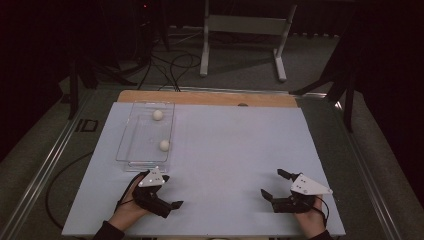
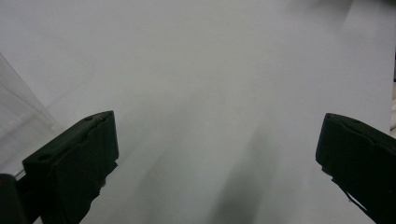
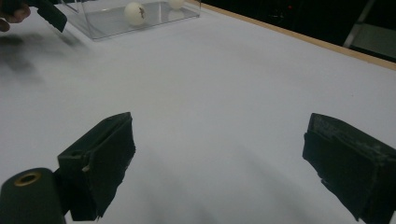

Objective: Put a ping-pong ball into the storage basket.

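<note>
I hold my left gripper [image 1: 169, 192] and right gripper [image 1: 274, 183] wide apart and empty, low over the table [image 1: 225, 145], ready for the balls [image 1: 164, 145] in the clear box [image 1: 131, 141].

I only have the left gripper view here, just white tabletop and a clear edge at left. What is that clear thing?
Observer: A clear plastic tray, just ahead of the left tool.
Operator: Anything in it?
Observer: Two white balls; the nearer ball lies toward the tray's front, the farther ball toward its back.
Operator: And the other tool?
Observer: The right tool is open, empty, low over the table's right front.
</note>
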Action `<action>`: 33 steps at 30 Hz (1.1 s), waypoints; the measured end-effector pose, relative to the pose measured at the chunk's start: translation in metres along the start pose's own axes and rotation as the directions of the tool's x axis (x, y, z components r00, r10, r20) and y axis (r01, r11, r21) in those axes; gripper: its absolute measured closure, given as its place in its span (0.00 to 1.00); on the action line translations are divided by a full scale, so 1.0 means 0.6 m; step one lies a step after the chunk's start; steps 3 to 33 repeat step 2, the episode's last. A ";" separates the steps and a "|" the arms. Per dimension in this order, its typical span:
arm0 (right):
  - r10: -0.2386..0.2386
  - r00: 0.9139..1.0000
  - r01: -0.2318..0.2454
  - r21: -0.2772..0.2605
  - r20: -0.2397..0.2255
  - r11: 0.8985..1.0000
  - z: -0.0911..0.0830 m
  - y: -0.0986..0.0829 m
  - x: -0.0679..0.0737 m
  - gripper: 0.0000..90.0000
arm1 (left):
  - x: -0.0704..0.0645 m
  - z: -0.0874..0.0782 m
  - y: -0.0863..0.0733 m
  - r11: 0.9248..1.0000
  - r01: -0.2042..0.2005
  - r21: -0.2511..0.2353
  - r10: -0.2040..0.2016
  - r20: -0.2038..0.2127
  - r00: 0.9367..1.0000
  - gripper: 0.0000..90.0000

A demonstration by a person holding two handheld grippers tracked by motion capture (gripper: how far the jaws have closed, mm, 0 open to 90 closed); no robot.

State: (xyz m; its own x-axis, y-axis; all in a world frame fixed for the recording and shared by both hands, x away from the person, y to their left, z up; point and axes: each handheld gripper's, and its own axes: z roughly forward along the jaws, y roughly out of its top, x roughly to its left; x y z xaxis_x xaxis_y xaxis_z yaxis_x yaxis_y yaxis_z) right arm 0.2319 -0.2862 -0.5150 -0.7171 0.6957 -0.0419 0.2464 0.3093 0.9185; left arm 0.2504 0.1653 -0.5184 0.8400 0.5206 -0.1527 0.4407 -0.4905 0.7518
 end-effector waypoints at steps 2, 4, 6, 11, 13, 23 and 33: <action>0.001 1.000 -0.001 0.000 0.001 1.000 0.000 0.000 0.000 0.10 | 0.000 0.000 0.000 1.000 0.001 -0.002 -0.001 0.002 1.000 0.01; 0.001 1.000 -0.001 0.000 0.001 1.000 0.000 0.000 0.000 0.10 | 0.000 0.000 0.000 1.000 0.001 -0.002 -0.001 0.002 1.000 0.01; 0.001 1.000 -0.001 0.000 0.001 1.000 0.000 0.000 0.000 0.10 | 0.000 0.000 0.000 1.000 0.001 -0.002 -0.001 0.002 1.000 0.01; 0.001 1.000 -0.001 0.000 0.001 1.000 0.000 0.000 0.000 0.10 | 0.000 0.000 0.000 1.000 0.001 -0.002 -0.001 0.002 1.000 0.01; 0.001 1.000 -0.001 0.000 0.001 1.000 0.000 0.000 0.000 0.10 | 0.000 0.000 0.000 1.000 0.001 -0.002 -0.001 0.002 1.000 0.01; 0.001 1.000 -0.001 0.000 0.001 1.000 0.000 0.000 0.000 0.10 | 0.000 0.000 0.000 1.000 0.001 -0.002 -0.001 0.002 1.000 0.01; 0.001 1.000 -0.001 0.000 0.001 1.000 0.000 0.000 0.000 0.10 | 0.000 0.000 0.000 1.000 0.001 -0.002 -0.001 0.002 1.000 0.01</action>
